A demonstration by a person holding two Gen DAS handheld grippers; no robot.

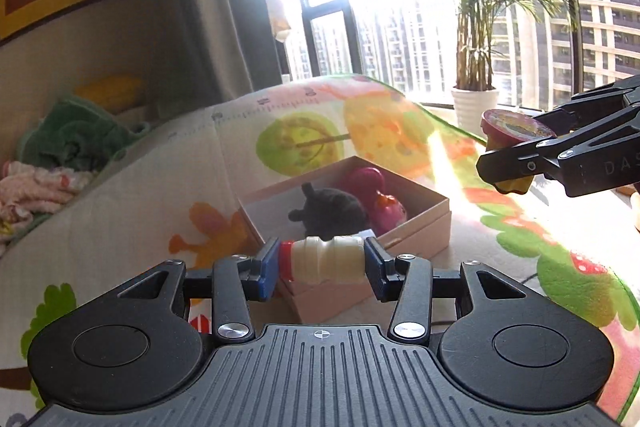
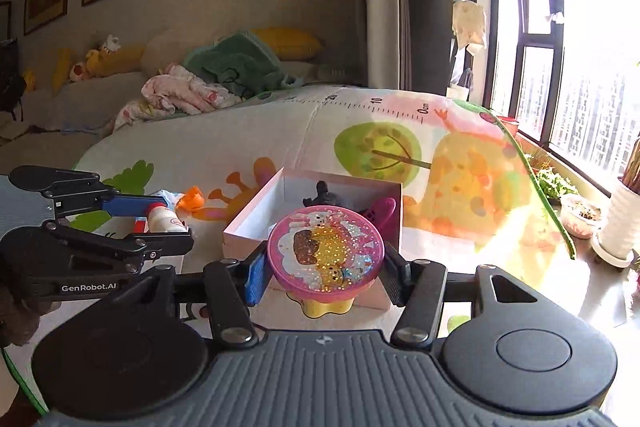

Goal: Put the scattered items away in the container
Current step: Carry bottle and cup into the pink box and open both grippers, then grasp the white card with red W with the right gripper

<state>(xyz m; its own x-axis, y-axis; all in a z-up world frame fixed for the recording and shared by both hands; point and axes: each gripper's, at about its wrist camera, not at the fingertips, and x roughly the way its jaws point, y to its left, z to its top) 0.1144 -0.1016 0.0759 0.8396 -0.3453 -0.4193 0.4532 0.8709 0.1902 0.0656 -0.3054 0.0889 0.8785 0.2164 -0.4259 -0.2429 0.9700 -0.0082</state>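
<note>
Clamping a small bottle (image 1: 322,259) sideways between its blue pads, the left gripper (image 1: 322,261) has the red cap against one pad and the base against the other. Just ahead of and below its fingertips sits the open pink box (image 1: 416,223) on the patterned play mat (image 1: 120,195), with a black toy (image 1: 330,211) and a magenta toy (image 1: 378,195) already inside. Off to its right, the right gripper (image 2: 322,267) is closed on a pink jelly cup (image 2: 326,251), pads pressing the sides beneath the glittery cartoon lid; the box lies directly beyond that cup. An orange toy (image 2: 191,198) rests on the mat past the left gripper's fingers, beside the box.
</note>
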